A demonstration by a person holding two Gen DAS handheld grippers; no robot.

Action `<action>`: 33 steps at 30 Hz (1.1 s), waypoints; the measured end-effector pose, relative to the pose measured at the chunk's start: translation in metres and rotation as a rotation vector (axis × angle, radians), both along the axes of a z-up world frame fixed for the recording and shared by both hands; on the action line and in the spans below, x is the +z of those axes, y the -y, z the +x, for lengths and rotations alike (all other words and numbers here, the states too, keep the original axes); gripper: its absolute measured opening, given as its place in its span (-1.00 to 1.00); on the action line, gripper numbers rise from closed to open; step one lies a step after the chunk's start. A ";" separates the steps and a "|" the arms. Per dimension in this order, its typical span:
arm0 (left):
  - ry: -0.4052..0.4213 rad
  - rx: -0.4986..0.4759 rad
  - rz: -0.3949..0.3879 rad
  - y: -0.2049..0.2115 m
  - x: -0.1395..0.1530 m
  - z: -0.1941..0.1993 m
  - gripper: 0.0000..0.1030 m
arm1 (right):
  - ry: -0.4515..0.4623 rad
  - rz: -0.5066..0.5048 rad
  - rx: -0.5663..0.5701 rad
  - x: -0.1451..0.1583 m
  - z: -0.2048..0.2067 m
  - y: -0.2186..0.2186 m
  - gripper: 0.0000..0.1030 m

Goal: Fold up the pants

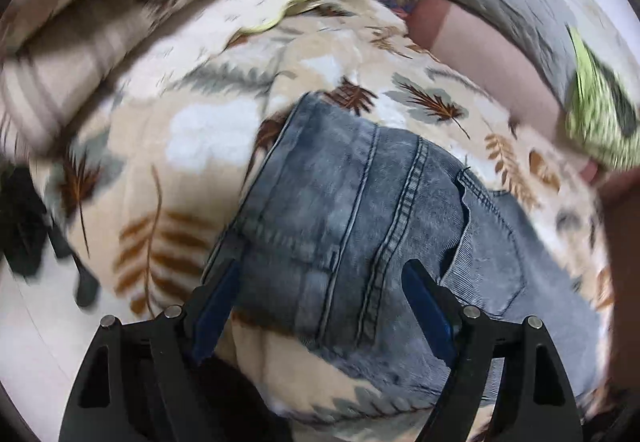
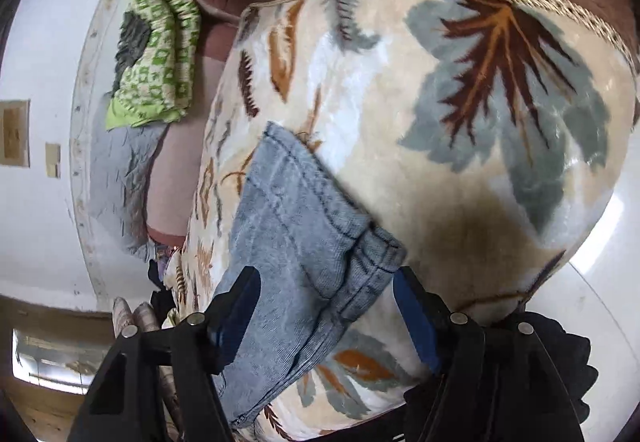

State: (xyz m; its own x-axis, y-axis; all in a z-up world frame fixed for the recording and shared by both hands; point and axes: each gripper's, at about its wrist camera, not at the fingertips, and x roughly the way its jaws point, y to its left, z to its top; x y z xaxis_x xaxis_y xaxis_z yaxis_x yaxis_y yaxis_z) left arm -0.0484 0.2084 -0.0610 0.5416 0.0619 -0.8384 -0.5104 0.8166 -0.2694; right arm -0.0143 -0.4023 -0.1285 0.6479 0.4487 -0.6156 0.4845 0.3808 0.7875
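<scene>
Faded blue-grey denim pants [image 1: 360,210] lie folded on a cream blanket with a leaf print [image 1: 192,146]. My left gripper [image 1: 320,278] is open, its fingers spread wide just above the near end of the pants, holding nothing. In the right wrist view the pants [image 2: 292,234] lie on the same blanket [image 2: 460,162]. My right gripper [image 2: 326,286] is open too, its fingers either side of the pants' bunched edge without closing on it.
A green patterned cloth [image 2: 160,50] and a grey cloth [image 2: 120,178] lie on a pink-brown bed surface [image 2: 176,178] beyond the blanket. A striped beige quilt [image 1: 100,2] is piled at the far left. Dark clothing [image 1: 24,226] lies at the blanket's left edge. White floor [image 2: 608,282] shows at right.
</scene>
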 end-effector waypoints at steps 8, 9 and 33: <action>0.013 0.233 -0.221 -0.037 -0.011 -0.028 0.55 | 0.003 -0.020 0.015 -0.007 0.002 -0.001 0.40; 0.011 0.232 -0.243 -0.038 -0.014 -0.026 0.54 | 0.000 -0.017 0.014 -0.009 0.003 -0.002 0.40; 0.008 0.286 -0.101 -0.054 0.007 -0.022 -0.63 | -0.010 -0.164 0.176 0.007 0.020 -0.017 0.47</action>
